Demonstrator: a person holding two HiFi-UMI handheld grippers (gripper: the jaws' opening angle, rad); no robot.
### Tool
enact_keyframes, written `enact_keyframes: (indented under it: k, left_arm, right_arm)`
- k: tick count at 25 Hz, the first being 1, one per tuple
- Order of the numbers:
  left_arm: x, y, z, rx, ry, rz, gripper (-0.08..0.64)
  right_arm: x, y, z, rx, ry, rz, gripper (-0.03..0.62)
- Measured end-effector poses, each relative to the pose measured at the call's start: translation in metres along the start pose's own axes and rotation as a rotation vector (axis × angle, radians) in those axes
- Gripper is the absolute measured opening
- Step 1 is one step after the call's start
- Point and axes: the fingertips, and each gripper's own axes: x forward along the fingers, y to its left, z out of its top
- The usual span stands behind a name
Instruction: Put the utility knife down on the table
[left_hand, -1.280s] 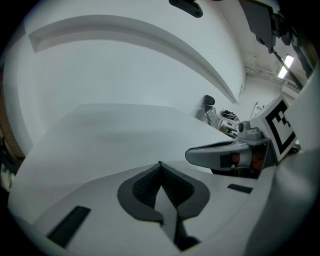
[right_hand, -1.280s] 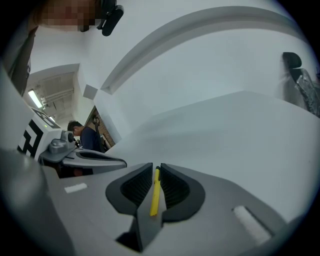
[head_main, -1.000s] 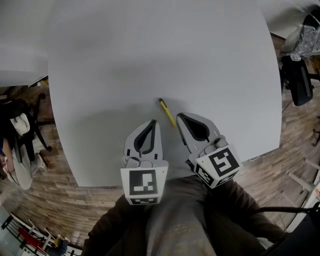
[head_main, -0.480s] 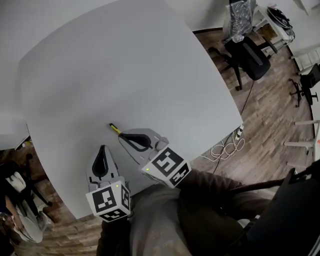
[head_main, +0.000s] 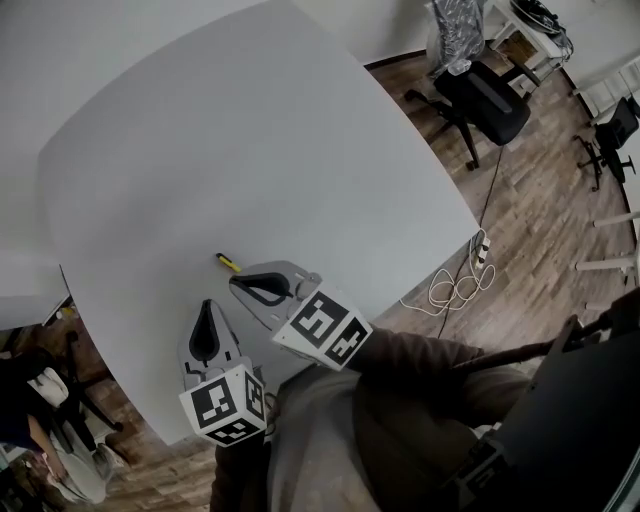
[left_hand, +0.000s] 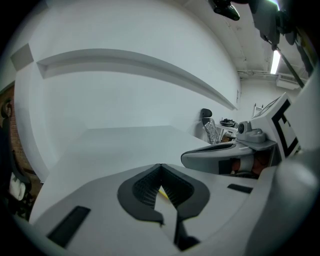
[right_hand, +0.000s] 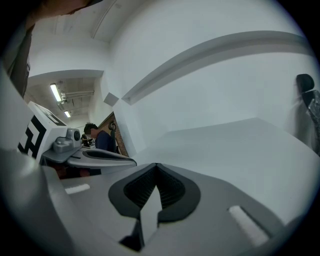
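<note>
The utility knife (head_main: 228, 262), slim, yellow and black, lies flat on the white table (head_main: 250, 150) near its front edge. Only its far end shows in the head view, just beyond the tip of my right gripper (head_main: 234, 282). That gripper is shut and holds nothing (right_hand: 156, 165). My left gripper (head_main: 207, 304) hangs a little nearer and to the left, also shut and empty (left_hand: 160, 166). In the left gripper view a yellow sliver of the knife (left_hand: 163, 192) shows through the hollow behind the closed tips. Each gripper sees the other beside it.
The table's curved edge (head_main: 440, 255) runs close on the right and in front. Beyond it on the wooden floor stand a black office chair (head_main: 490, 105) and a power strip with coiled cable (head_main: 455, 288). A seated person (right_hand: 98, 137) shows far left.
The head view has swung round, so the table now sits skewed. The knife stays lying on the table. Both grippers remain shut, the right one's tip now close by the knife.
</note>
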Motion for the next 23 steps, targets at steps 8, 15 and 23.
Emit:
enact_keyframes:
  k: [8,15,23]
  left_arm:
    - [-0.001,-0.005,-0.001,0.009,-0.007,0.012,0.003]
    - [0.003,-0.012,-0.004,0.019,-0.007,-0.006,0.003]
    - [0.003,-0.011,-0.001,0.019,-0.006,-0.009,0.003]
  right_arm:
    - [-0.002,-0.001,0.004,-0.004,-0.016,0.013,0.002]
    - [-0.005,-0.004,0.002,-0.003,-0.024,0.002,0.002]
    - [-0.003,-0.004,0.006,-0.005,-0.026,0.000,0.002]
